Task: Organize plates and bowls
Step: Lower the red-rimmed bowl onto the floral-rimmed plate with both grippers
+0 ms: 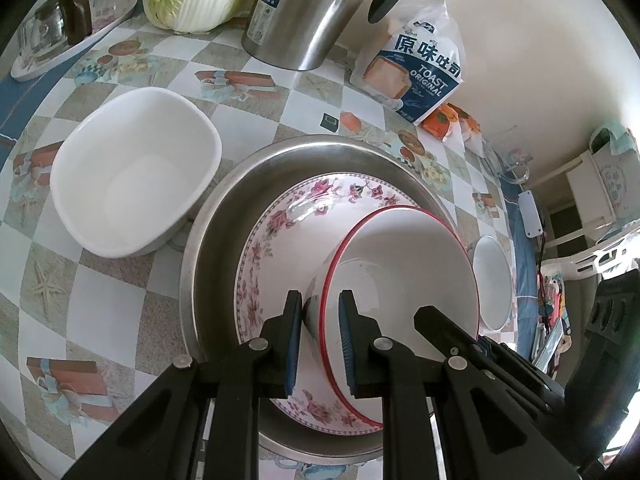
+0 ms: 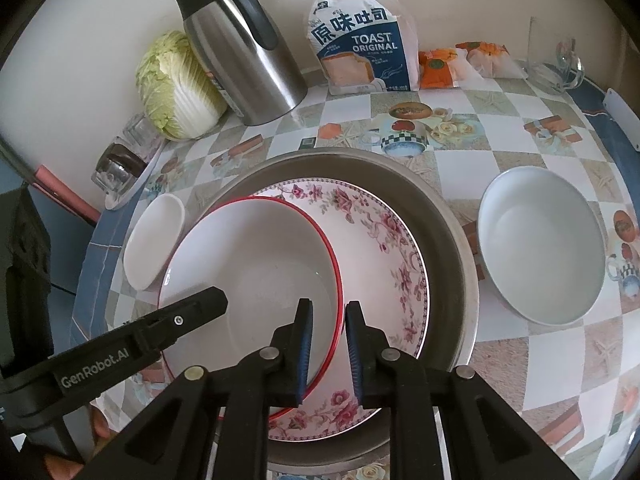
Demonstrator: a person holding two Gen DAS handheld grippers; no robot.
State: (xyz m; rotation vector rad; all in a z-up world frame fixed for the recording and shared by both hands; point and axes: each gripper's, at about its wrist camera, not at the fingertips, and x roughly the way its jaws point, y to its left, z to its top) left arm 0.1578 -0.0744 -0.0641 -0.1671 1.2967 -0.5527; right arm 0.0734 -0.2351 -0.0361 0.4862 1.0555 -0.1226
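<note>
Right wrist view: one red-rimmed bowl in one floral plate, two white bowls aside; left gripper clamps the red-rimmed bowl's rim, right gripper straddles it loosely.

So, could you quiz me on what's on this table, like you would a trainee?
1. True or false: the floral plate lies outside the steel basin.
2. The rim of the red-rimmed bowl sits between the fingers of: A, the left gripper only; B, the right gripper only; C, both.
3. How many plain white dishes stand outside the basin?

Key: 1 false, it lies in the basin. 2 C. 3 two: a squarish bowl and a round bowl.
</note>
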